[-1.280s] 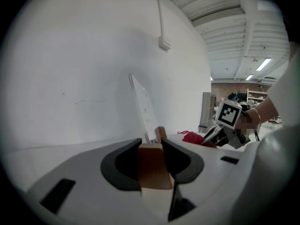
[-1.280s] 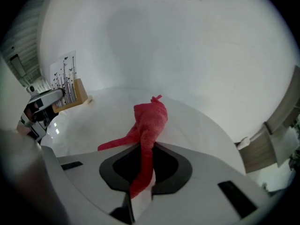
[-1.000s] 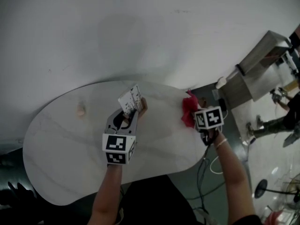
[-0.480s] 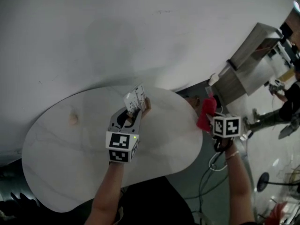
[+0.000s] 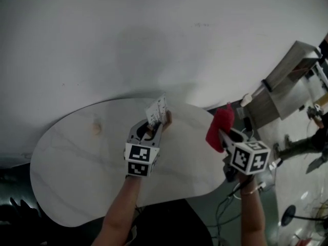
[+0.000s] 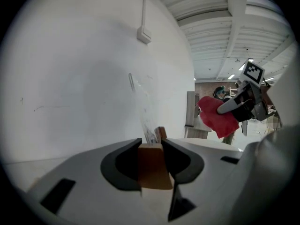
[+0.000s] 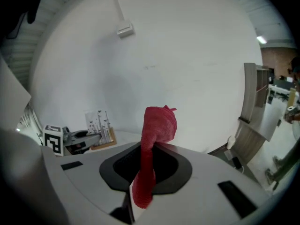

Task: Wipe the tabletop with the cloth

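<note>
Your left tongs clamped on wood base of clear sign holder; clear sheet barely readable against wall. Your right tongs pinch red cloth, now raised beyond worktop right edge; second ago at that edge. Small tan object far left, unidentifiable.

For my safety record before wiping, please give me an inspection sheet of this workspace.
Surface: white oval tabletop, faint grey veins.
Job's things: red cloth, held off the table past its right end.
Clutter: small beige object on the table; card stand, gripped by its wooden base.
Tools: left tool shut on the card stand; right tool shut on the red cloth.
Cables: thin cable below the right tool.
Surroundings: white wall; grey cabinet at right.
</note>
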`<action>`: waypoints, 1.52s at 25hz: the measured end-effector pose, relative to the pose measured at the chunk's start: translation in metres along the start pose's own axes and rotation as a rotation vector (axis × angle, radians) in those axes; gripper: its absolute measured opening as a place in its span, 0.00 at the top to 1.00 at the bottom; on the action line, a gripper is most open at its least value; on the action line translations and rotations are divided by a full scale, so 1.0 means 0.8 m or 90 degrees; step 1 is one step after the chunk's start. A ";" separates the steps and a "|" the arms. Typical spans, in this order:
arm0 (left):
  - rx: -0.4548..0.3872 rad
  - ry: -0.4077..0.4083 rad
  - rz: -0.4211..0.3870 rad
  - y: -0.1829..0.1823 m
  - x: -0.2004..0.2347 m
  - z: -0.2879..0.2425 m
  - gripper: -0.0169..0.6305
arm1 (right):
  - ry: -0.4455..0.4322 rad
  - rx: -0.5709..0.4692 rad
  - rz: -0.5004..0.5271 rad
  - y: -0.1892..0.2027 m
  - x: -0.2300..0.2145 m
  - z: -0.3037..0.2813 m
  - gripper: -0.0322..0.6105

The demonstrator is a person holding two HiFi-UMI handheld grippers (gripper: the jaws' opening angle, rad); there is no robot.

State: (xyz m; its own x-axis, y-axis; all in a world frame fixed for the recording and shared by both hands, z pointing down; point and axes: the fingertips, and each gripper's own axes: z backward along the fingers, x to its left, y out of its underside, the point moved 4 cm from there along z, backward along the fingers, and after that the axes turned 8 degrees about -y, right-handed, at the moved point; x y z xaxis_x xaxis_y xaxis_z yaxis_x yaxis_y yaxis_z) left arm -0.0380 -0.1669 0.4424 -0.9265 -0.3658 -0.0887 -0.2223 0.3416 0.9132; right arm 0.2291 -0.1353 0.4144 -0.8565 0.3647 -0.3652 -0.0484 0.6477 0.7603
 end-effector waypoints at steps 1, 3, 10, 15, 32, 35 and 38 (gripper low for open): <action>0.000 -0.002 0.001 0.001 0.003 0.000 0.78 | -0.018 -0.009 -0.017 -0.001 0.010 -0.004 0.88; 0.003 -0.006 0.000 0.003 0.007 0.000 0.78 | -0.046 -0.023 -0.048 -0.002 0.026 -0.012 0.88; 0.008 -0.009 0.005 0.007 0.015 -0.004 0.78 | -0.067 -0.023 -0.061 0.002 0.057 -0.032 0.88; 0.011 -0.008 0.005 0.013 0.018 -0.014 0.78 | -0.047 -0.032 -0.034 -0.006 0.062 -0.034 0.88; 0.037 -0.018 0.008 0.054 0.023 -0.094 0.78 | 0.008 0.004 0.020 0.009 0.050 -0.058 0.88; 0.039 -0.018 0.000 0.054 0.023 -0.103 0.78 | 0.005 0.008 0.017 0.009 0.049 -0.062 0.88; 0.043 -0.017 -0.011 0.057 0.024 -0.107 0.77 | 0.002 0.015 0.020 0.011 0.051 -0.067 0.88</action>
State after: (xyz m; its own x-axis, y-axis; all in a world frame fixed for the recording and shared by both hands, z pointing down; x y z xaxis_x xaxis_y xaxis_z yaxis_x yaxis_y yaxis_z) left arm -0.0398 -0.2321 0.5161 -0.9298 -0.3495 -0.1155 -0.2576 0.3938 0.8823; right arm 0.1664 -0.1506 0.4347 -0.8593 0.3825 -0.3397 -0.0099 0.6515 0.7586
